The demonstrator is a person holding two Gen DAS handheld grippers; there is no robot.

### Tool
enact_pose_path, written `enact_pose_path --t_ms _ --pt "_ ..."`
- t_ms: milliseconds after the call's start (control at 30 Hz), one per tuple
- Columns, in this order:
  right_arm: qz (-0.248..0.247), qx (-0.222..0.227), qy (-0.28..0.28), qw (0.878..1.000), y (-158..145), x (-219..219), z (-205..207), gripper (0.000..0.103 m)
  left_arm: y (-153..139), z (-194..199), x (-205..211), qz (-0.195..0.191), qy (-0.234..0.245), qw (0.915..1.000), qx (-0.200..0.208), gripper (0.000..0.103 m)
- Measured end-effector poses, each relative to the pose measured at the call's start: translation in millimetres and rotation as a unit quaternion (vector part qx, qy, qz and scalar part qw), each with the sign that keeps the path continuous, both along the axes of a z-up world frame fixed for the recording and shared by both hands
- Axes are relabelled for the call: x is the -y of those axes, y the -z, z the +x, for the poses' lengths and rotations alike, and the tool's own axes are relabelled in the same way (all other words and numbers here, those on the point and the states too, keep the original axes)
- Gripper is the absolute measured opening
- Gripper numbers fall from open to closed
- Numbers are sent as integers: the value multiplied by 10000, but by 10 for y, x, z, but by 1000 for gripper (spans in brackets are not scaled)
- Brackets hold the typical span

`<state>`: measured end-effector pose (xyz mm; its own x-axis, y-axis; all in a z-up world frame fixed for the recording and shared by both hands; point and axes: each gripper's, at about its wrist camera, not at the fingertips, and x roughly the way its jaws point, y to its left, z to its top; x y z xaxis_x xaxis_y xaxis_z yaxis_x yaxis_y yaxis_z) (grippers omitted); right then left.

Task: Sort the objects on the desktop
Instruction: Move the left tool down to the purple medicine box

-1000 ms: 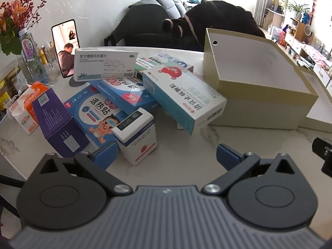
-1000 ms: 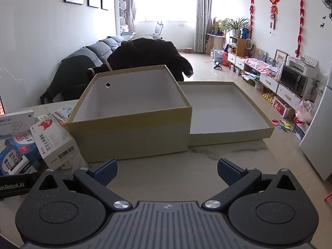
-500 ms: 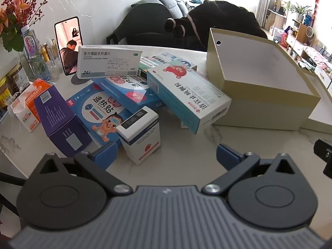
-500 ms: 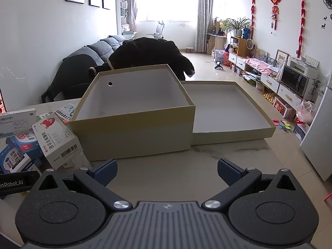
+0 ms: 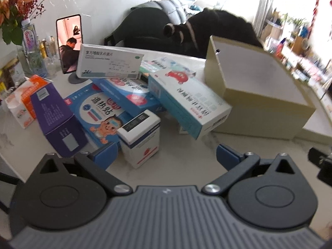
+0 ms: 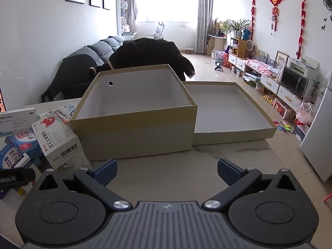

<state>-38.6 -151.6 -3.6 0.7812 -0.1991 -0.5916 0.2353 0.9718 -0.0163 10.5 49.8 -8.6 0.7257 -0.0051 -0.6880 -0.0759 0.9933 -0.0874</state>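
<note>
Medicine boxes lie heaped on the marble table, filling the 9-to-12 o'clock part of the left wrist view. The small white box stands nearest, just beyond the left gripper, close to its left fingertip, though contact cannot be told. At 10 o'clock from it lie the purple box and the blue cartoon box; at 12 o'clock the long teal-edged box tilts over the heap toward the open cardboard box at 2 o'clock. The left gripper's jaws are spread wide and hold nothing.

In the right wrist view the open cardboard box sits at 12 o'clock, with its shallow lid touching it at 1 o'clock. The right gripper hovers over bare table, jaws wide apart and empty. The heap shows at 9 o'clock, with the teal-edged box against the cardboard box's side.
</note>
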Motion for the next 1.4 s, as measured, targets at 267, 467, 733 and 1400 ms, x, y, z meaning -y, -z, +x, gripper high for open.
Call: enact_pose_path --t_ms 267,467,733,1400 --pt "180 104 -293 9994 27 13 -12 103 57 -112 -210 -870 316 9936 651 103" --pt "139 394 -472 9980 -12 -58 -35 103 81 -119 -378 -955 -112 9909 947 103" --pt "38 486 -1016 9936 23 -223 20 103 51 -35 -754 -572 -388 9953 682 103" --pt "37 464 -1756 9834 186 -424 297 103 7 494 -1756 -82 -1685 9857 -11 103"
